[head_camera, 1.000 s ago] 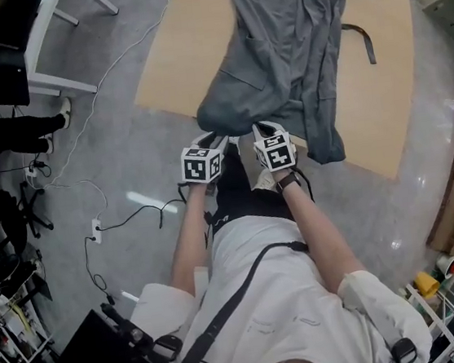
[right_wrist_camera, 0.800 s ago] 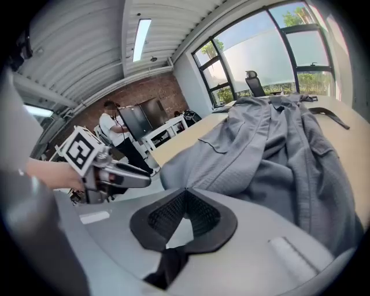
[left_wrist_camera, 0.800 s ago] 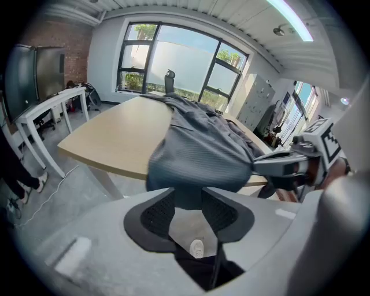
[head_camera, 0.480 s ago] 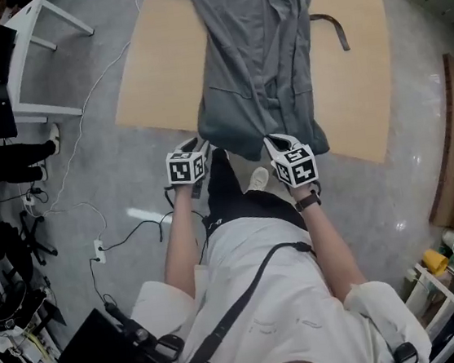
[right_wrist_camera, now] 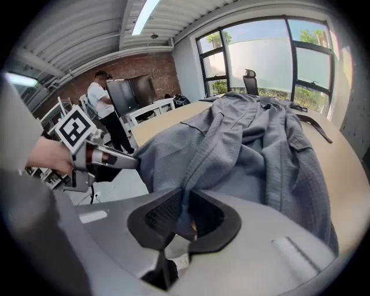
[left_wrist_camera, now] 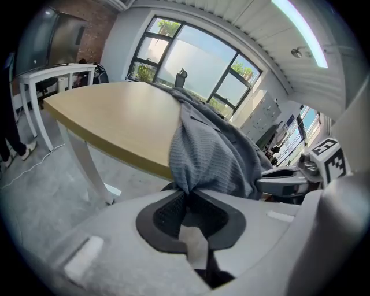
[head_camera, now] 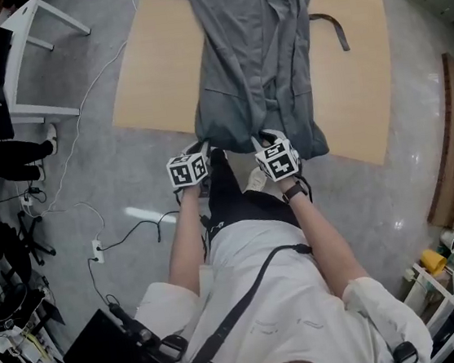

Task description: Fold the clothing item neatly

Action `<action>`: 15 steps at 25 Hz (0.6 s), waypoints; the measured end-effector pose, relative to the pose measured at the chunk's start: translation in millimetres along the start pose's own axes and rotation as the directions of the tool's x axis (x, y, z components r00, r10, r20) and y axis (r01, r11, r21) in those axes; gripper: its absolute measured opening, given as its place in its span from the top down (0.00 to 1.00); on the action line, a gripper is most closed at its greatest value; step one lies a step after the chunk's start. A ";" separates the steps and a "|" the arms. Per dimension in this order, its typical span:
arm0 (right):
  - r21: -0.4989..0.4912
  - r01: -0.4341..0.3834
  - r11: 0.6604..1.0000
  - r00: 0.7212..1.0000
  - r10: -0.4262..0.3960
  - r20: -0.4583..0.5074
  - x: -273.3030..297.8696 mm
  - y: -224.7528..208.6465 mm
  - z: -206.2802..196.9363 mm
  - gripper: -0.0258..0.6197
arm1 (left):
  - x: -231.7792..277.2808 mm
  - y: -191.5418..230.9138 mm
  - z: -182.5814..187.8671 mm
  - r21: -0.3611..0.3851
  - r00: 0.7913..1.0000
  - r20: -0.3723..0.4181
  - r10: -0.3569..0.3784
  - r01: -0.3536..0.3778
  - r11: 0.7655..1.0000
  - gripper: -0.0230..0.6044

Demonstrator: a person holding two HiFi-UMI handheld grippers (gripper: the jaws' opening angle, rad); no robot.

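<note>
Clothing item (head_camera: pixel 255 58): grey waffle-weave cloth on rounded tan table (head_camera: pixel 162 69)

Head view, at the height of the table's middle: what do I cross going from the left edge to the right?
white desk frame → tan tabletop → grey garment → dark strap
</note>
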State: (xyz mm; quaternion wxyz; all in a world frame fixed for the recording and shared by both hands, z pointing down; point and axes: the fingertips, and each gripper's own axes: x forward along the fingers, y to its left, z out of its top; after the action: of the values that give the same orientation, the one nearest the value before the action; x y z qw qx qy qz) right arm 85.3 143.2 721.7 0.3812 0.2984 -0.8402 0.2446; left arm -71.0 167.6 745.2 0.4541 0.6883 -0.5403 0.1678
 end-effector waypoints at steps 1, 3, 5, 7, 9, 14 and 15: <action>-0.018 -0.013 1.000 1.000 0.013 -0.008 1.0 5.3 1.5 0.92 | -10.7 -2.1 -0.7 -0.003 1.000 0.012 -0.011 0.011 1.000 0.93; -0.038 -0.062 0.997 0.998 0.062 0.001 -7.6 22.8 7.8 0.92 | -43.1 -1.0 -3.2 -0.018 0.999 0.041 -0.018 0.019 1.000 0.93; -0.026 -0.112 0.993 0.994 0.113 0.008 -15.9 40.4 11.0 0.92 | -73.5 12.7 -9.2 -0.053 0.999 0.051 0.008 -0.005 0.999 0.93; 0.004 -0.140 0.990 0.990 0.140 -0.025 -9.3 51.0 2.0 0.92 | -83.4 35.4 -20.9 -0.097 0.998 0.019 0.057 -0.055 0.994 0.92; 0.040 -0.153 0.987 0.986 0.155 -0.058 1.9 58.1 -12.1 0.92 | -78.7 53.0 -35.1 -0.144 0.995 -0.032 0.093 -0.097 0.985 0.92; 0.058 -0.153 0.987 0.988 0.151 0.039 -22.7 49.1 -3.4 0.83 | -79.0 45.2 -16.5 -0.048 0.990 -0.044 0.131 -0.133 0.990 0.78; 0.075 -0.137 0.988 0.989 0.132 0.064 -33.5 41.5 -3.5 0.82 | -80.1 36.9 -7.8 -0.010 0.992 -0.037 0.123 -0.124 0.992 0.78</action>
State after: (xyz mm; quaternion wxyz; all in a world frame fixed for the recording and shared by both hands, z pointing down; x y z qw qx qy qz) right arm 76.3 185.1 689.9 0.3266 0.2630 -0.8589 0.2939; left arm -130.9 221.1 707.9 0.4569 0.6476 -0.5744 0.2047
